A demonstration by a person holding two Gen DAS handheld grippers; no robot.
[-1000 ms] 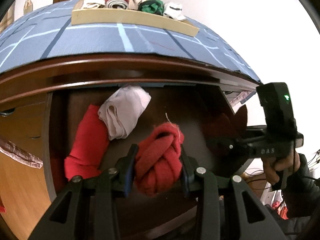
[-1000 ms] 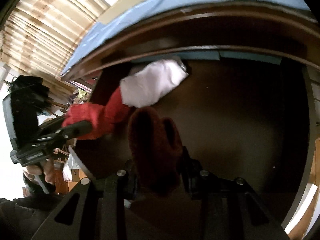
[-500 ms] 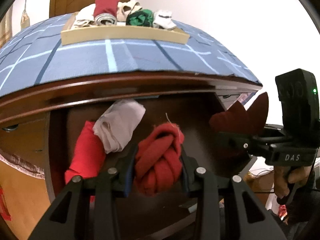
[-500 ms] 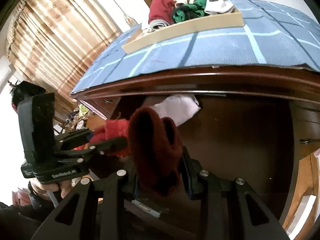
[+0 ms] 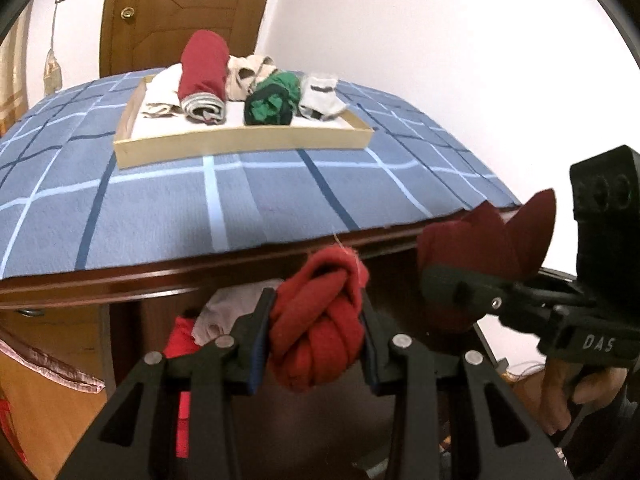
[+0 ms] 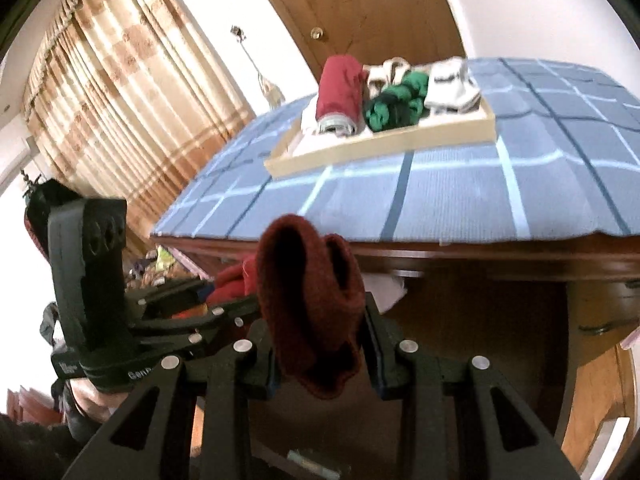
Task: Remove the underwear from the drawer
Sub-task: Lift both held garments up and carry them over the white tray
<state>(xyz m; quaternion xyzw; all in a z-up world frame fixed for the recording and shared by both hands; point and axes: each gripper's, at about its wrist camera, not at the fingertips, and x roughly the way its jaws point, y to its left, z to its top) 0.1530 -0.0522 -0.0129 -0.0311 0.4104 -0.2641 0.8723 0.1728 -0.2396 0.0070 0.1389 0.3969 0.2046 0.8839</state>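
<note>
So the left gripper (image 5: 316, 340) has its jaws clamped on a knotted red underwear bundle (image 5: 320, 320), held just past the front edge of the tabletop (image 5: 224, 204); the right gripper (image 6: 320, 344) has its jaws pinched on a dark maroon piece (image 6: 312, 300), also at that front edge; a white piece (image 5: 228, 308) and a bright red one (image 5: 180, 336) lie in the open drawer (image 6: 480, 320) below; the wooden tray (image 5: 240, 140) near the tabletop's far edge holds rolled clothes.
</note>
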